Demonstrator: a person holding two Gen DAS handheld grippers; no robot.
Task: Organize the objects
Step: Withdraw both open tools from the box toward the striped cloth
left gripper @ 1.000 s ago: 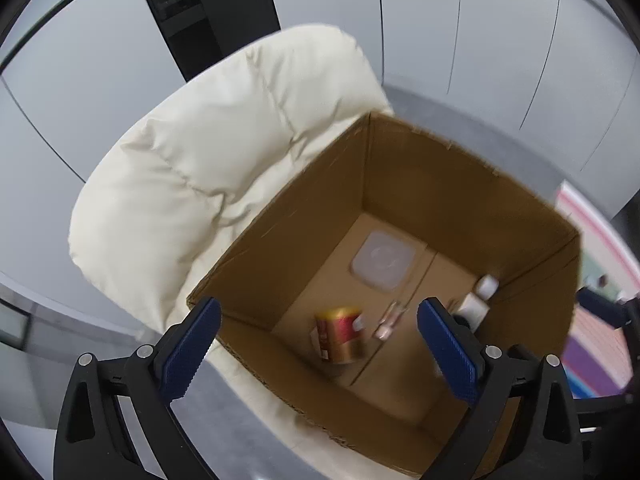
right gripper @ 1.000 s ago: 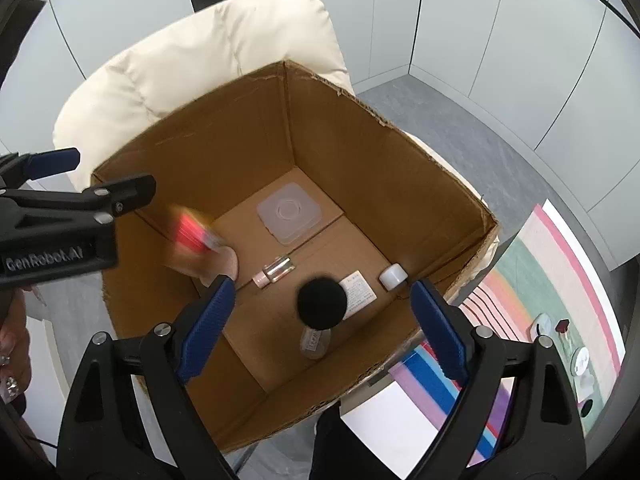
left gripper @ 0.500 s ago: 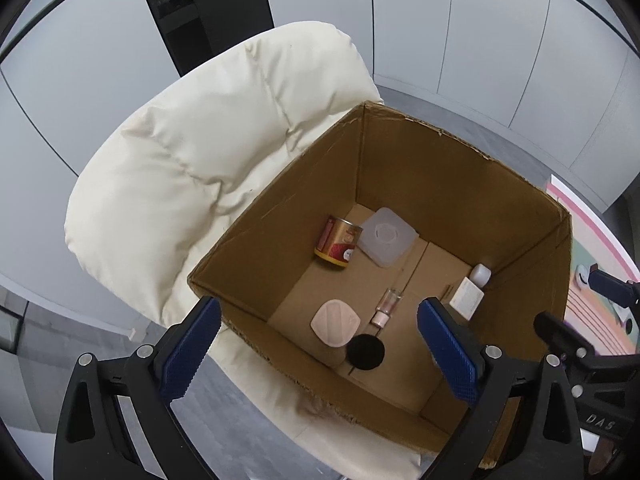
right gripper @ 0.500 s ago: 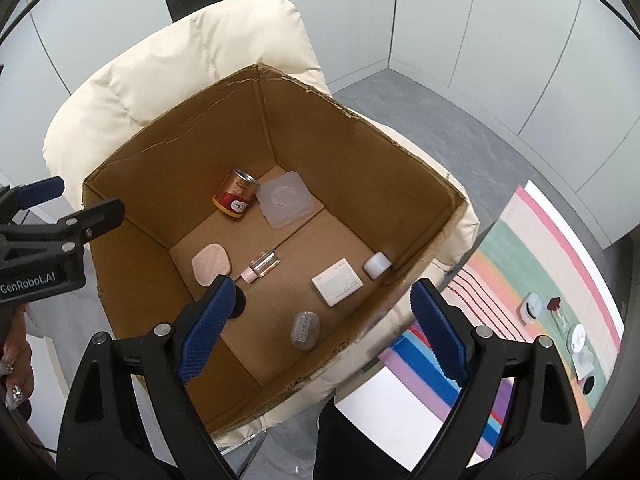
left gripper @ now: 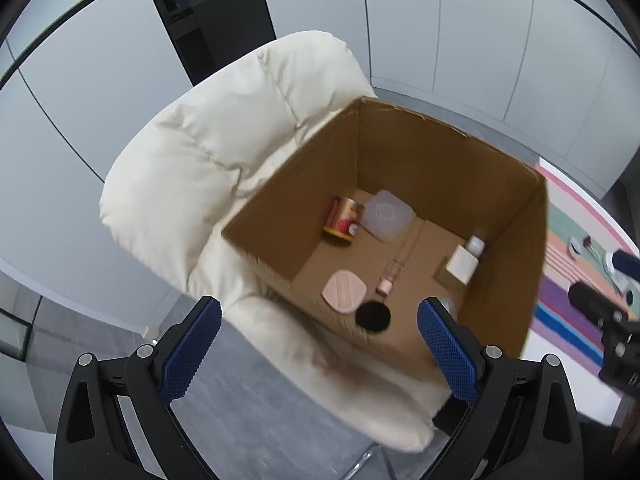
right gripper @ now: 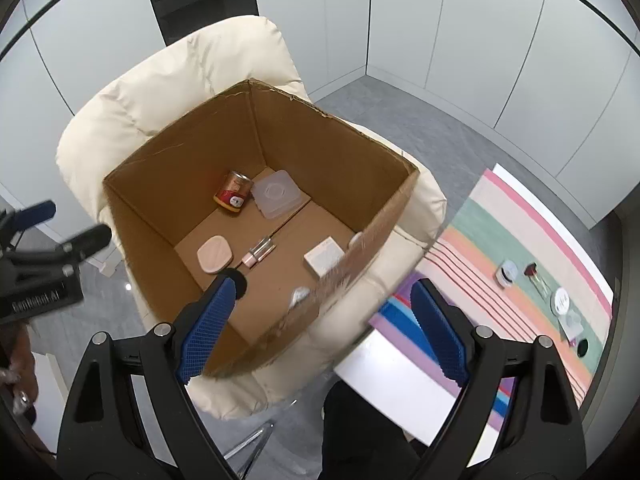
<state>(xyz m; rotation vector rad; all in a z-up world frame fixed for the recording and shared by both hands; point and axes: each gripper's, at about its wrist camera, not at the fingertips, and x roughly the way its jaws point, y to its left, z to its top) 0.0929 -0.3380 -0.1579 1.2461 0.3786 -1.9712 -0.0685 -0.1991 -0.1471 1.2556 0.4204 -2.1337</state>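
Dropped moments ago, red can now lying still inside box beside clear lid. Both jaws wide apart, empty. More small things waiting on desk next.

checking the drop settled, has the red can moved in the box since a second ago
Yes. The red can was mid-box then, blurred; now it lies toward the box's far corner, beside the clear lid.
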